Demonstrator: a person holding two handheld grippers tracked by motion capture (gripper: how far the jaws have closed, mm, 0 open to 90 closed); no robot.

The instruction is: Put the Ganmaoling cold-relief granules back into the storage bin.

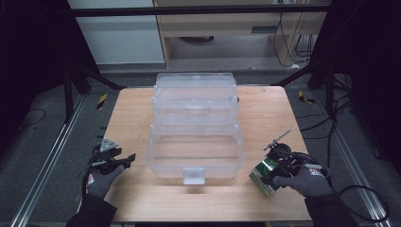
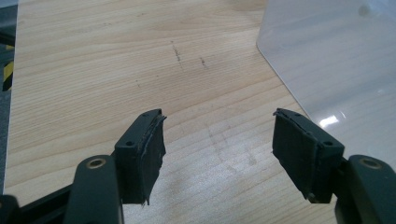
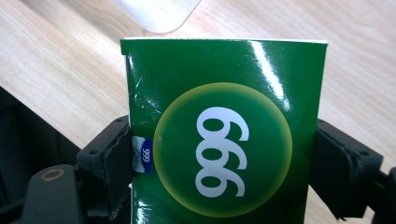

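Note:
A clear plastic tiered storage box (image 1: 195, 124) stands open in the middle of the wooden table (image 1: 137, 109). At the right front, my right gripper (image 1: 276, 171) is shut on a green carton (image 1: 263, 175). In the right gripper view the green carton (image 3: 224, 135), printed with "999" in a yellow ring, sits squeezed between both black pads (image 3: 116, 163). My left gripper (image 1: 124, 161) hovers at the left front, open, just left of the box. In the left gripper view its pads (image 2: 144, 154) stand wide apart over bare wood, with the clear box wall (image 2: 331, 60) at the upper right.
The table's front edge lies close below both hands. Black frame posts (image 1: 71, 90) and cables (image 1: 331, 123) flank the table on the grey floor. A pale cabinet (image 1: 236, 28) stands behind.

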